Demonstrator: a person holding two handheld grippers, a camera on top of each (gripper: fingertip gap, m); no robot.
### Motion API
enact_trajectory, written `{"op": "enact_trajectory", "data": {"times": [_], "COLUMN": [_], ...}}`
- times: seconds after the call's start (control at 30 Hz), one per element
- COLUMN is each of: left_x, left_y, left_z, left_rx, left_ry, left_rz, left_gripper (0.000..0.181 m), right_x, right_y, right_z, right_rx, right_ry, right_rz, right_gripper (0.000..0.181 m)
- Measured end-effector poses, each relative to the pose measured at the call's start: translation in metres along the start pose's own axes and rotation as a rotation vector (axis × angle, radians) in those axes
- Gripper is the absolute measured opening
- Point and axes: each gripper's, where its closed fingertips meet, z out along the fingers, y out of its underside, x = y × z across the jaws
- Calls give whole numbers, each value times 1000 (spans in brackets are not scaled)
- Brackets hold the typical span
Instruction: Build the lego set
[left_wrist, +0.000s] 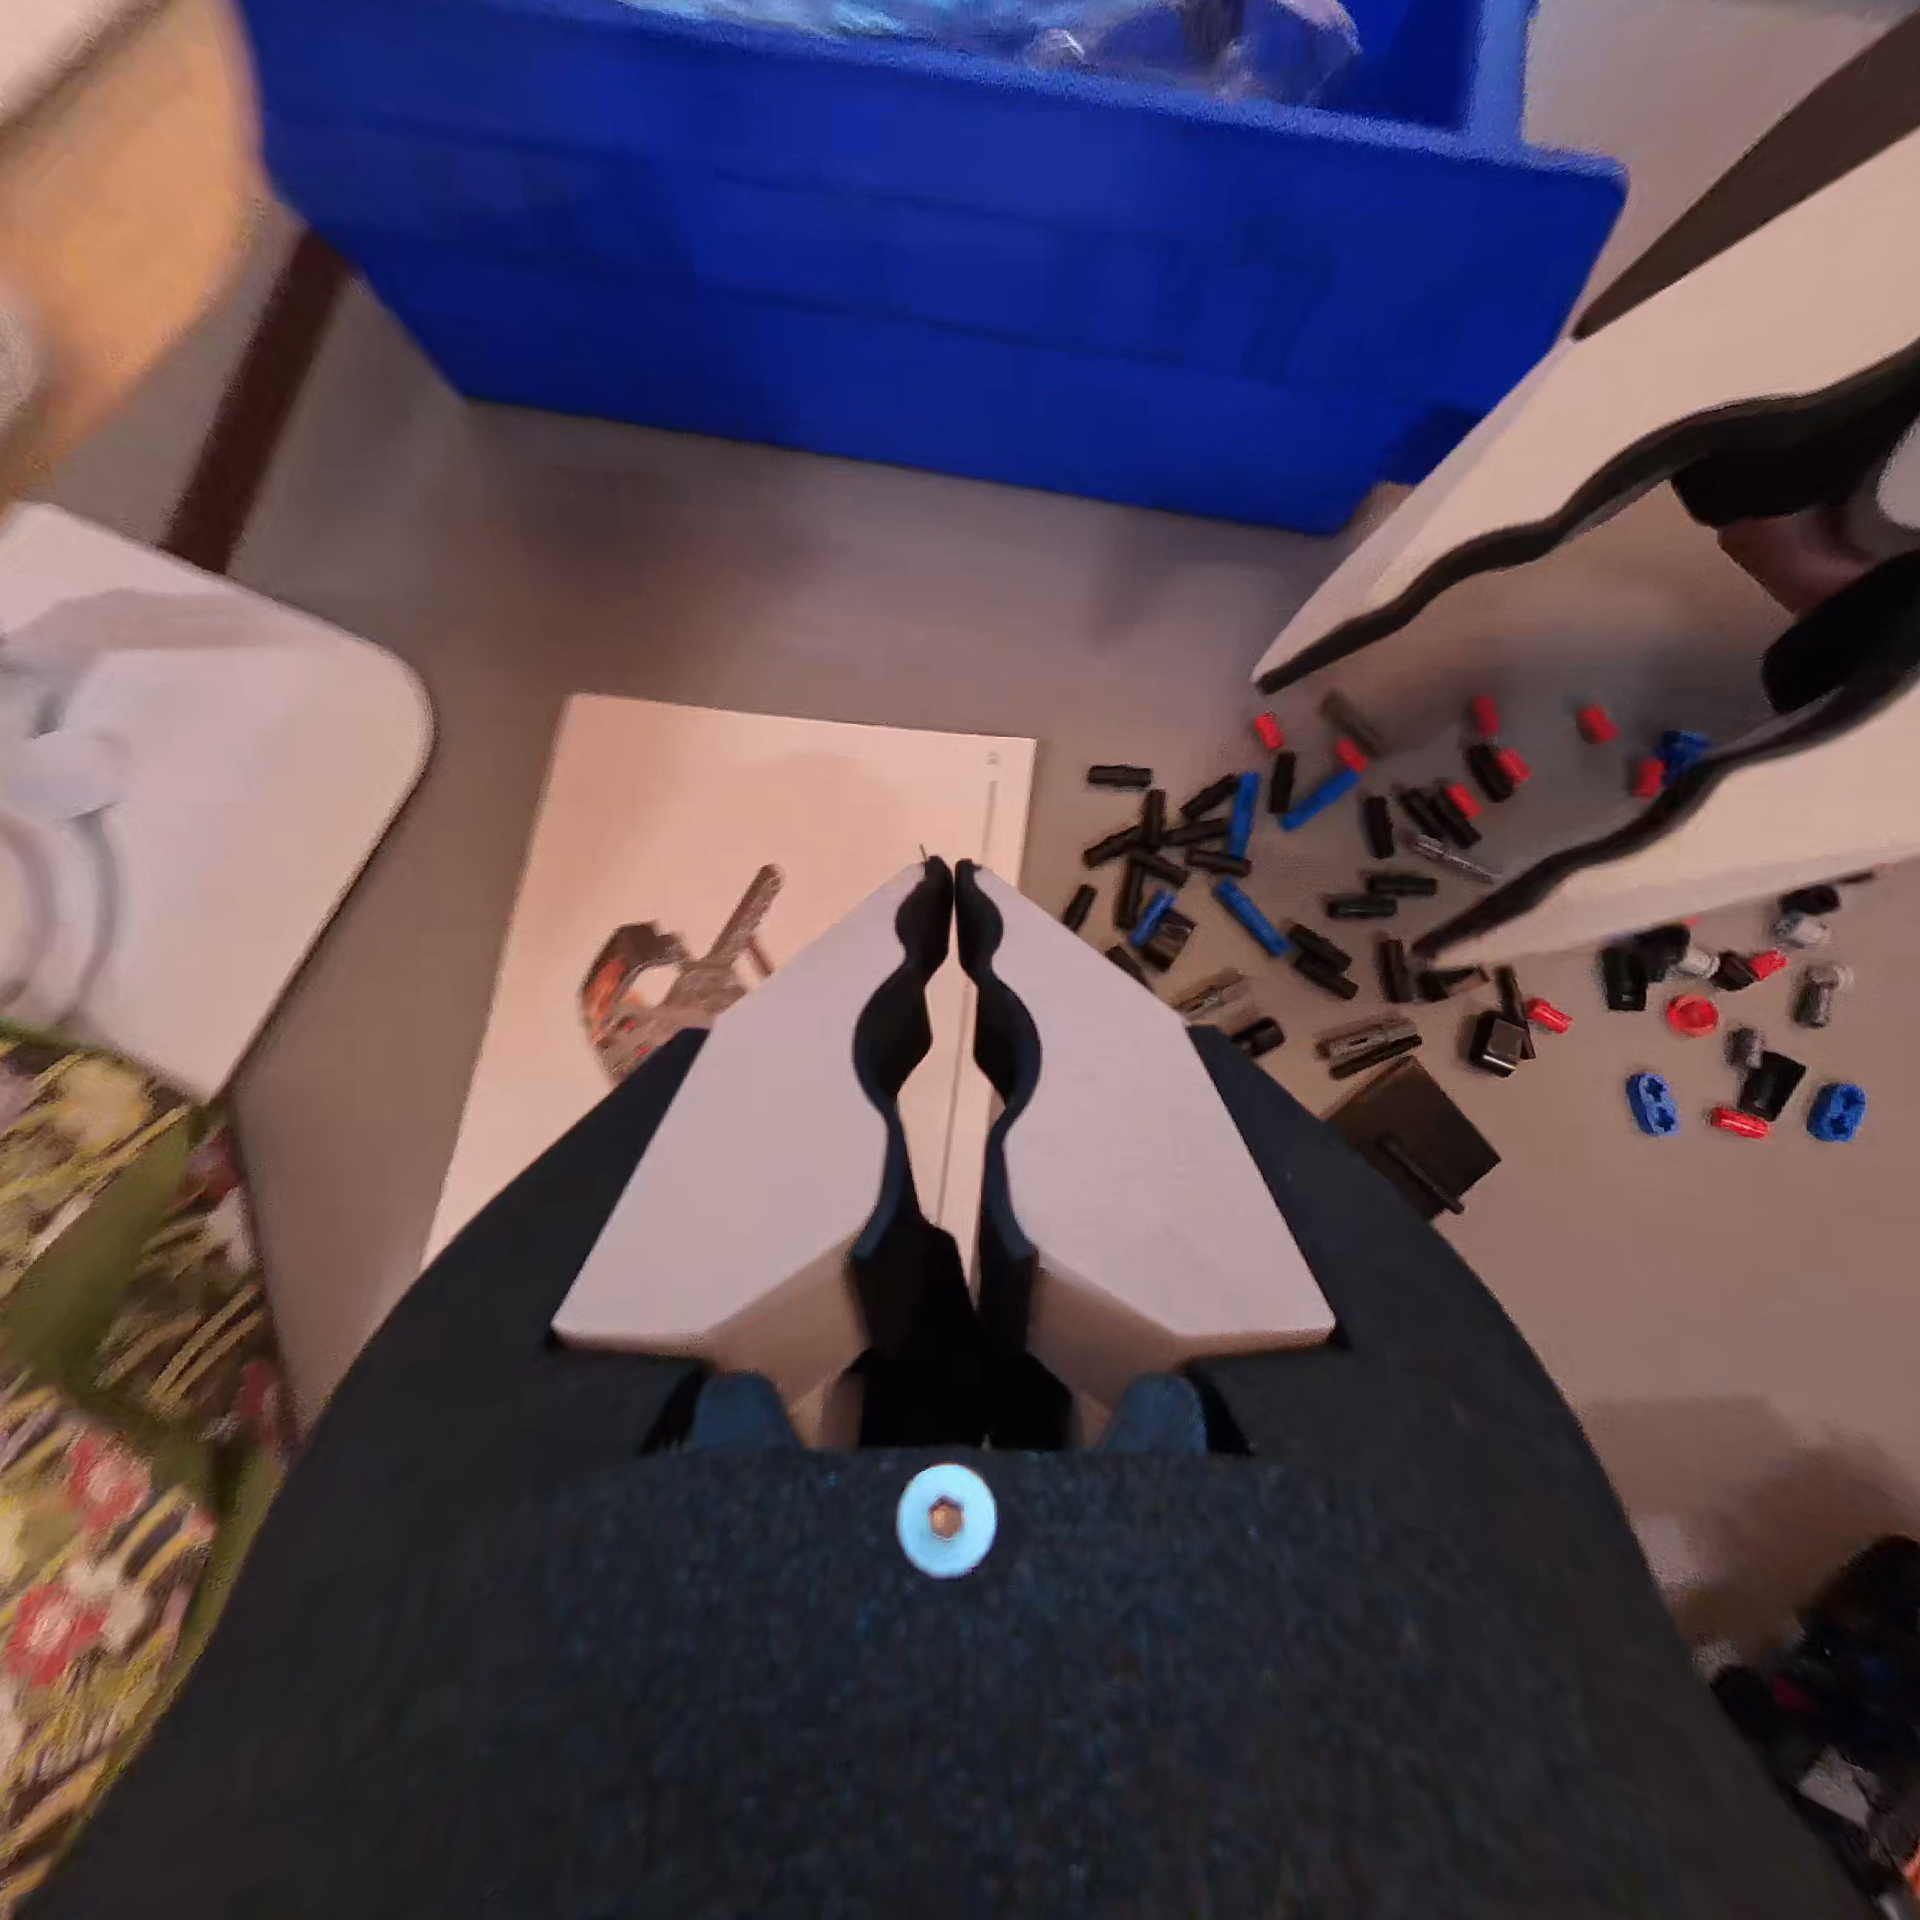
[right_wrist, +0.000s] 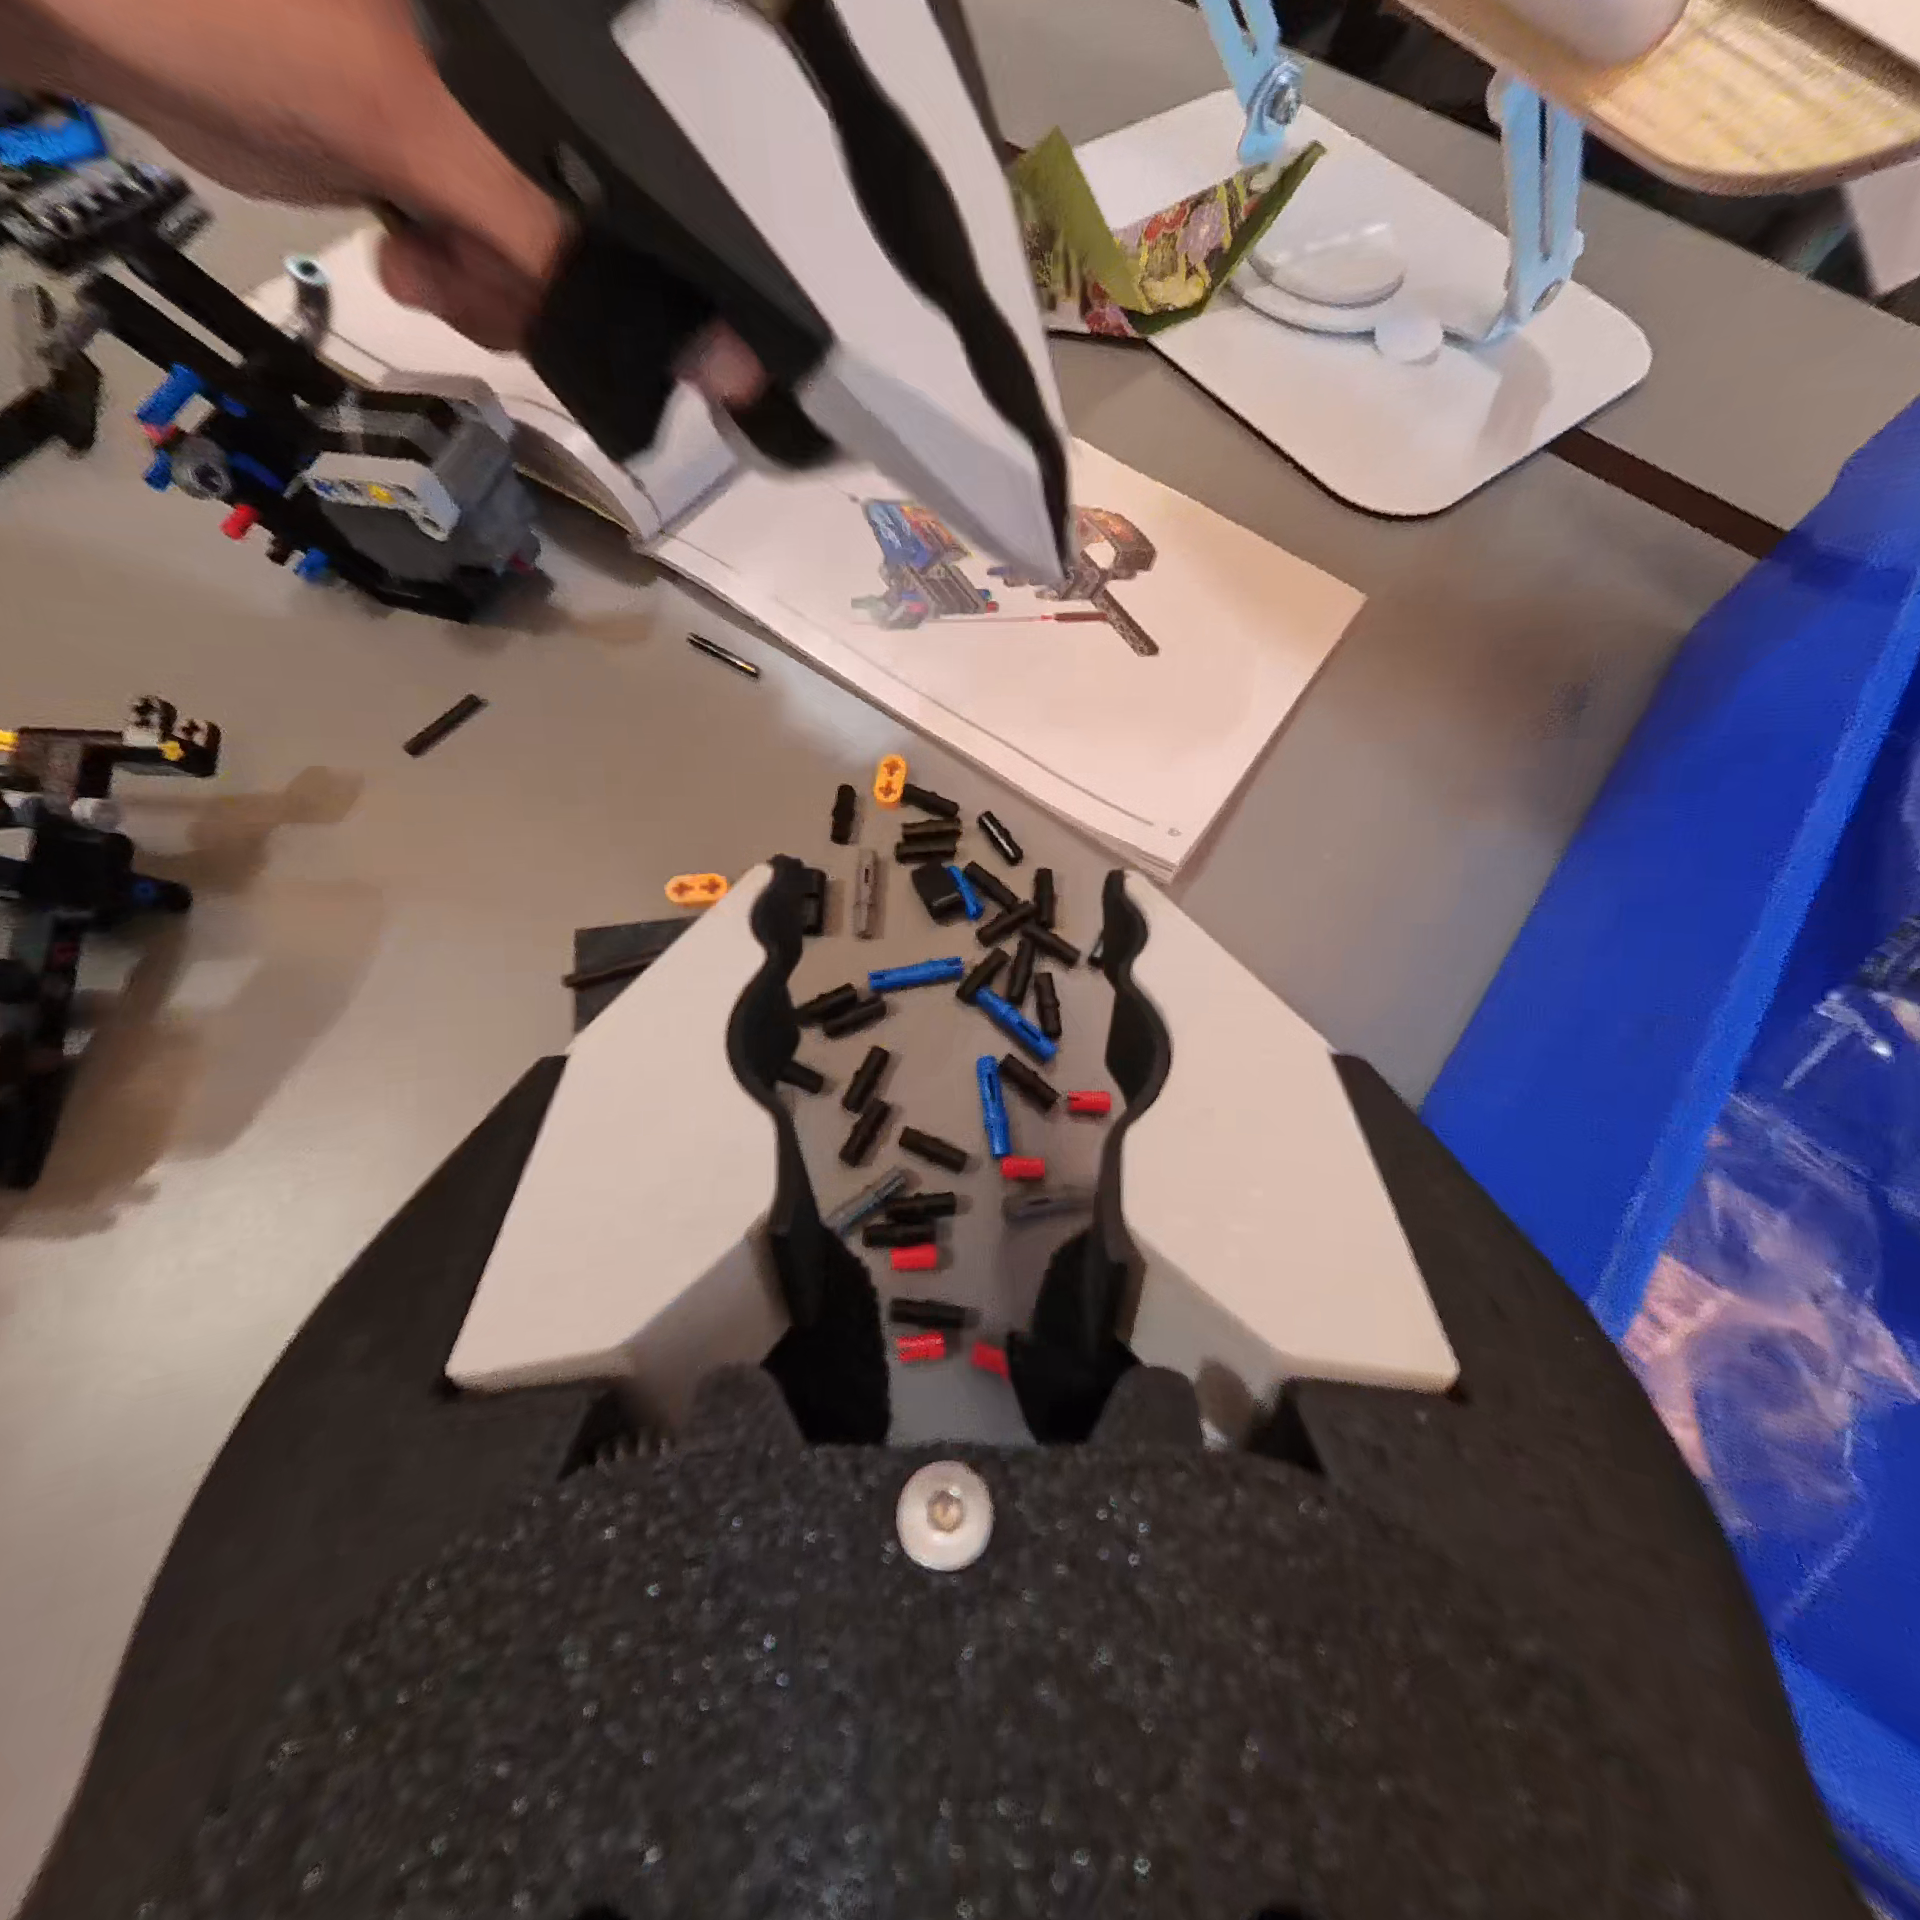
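Note:
An open instruction booklet lies on the grey table; it also shows in the right wrist view. My left gripper is shut with its tips down on the page, and nothing shows between the jaws; the right wrist view shows it too. A scatter of small black, blue and red pins lies right of the booklet. My right gripper is open and empty, hovering over these pins; the left wrist view shows it coming in from the right.
A blue bin stands behind the booklet and beside the pins. A partly built model and another assembly sit at the left. A white lamp base, two orange links and a black plate are nearby. The gap from one gripper's tips to the other's is roughly 8 cm. About 7 cm separates my right fingertips from the black plate.

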Motion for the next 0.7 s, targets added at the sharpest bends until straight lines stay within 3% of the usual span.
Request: {"op": "enact_trajectory", "data": {"times": [0.1, 0.3, 0.47, 0.53, 0.7], "left_x": [3, 10, 4, 4, 1], "left_y": [-1, 4, 9, 7, 4], "left_z": [31, 60, 65, 64, 56], "left_rx": [-62, -115, -143, -134, -143], "left_ry": [-15, 13, -9, -1, 12], "left_rz": [62, 109, 125, 110, 87], "left_gripper": [31, 32, 23, 0, 0], "right_x": [-11, -8, -13, -12, -11], "right_y": [8, 17, 18, 19, 21], "right_z": [1, -9, -7, -7, -8], "right_rx": [7, 87, 90, 86, 78], "right_ry": [-18, 48, -35, -33, -26], "right_rz": [-3, -31, 23, 13, -2], "right_gripper": [57, 51, 49, 49, 49]}}
